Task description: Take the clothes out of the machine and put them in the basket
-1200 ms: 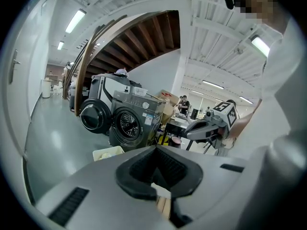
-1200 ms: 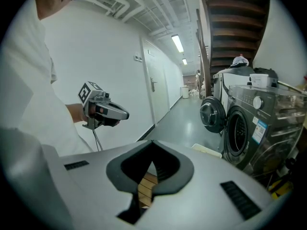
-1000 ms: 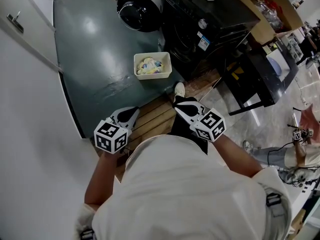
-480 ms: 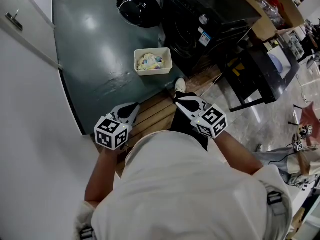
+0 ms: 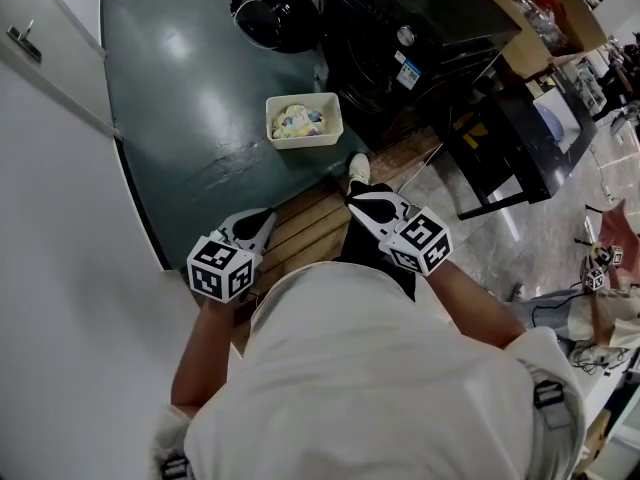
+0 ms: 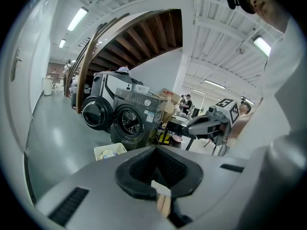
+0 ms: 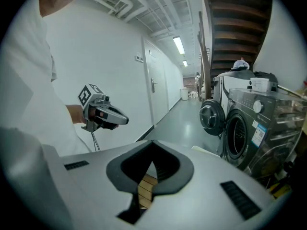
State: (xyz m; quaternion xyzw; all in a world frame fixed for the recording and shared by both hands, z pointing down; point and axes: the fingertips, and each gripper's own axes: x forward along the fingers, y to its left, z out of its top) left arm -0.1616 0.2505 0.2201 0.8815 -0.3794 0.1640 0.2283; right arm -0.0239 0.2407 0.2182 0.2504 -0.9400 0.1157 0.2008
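While the left gripper [image 5: 260, 222] and the right gripper [image 5: 364, 202] hang over the wooden boards [image 5: 305, 233] with jaws pressed together and empty, the clothes [image 5: 300, 121] lie in the white basket [image 5: 305, 143] on the floor [image 5: 190, 88] just beside the dark machine [image 5: 400, 38].

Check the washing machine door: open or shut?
Open. The round door is swung out beside the machine, and the left gripper view shows the drum opening uncovered.
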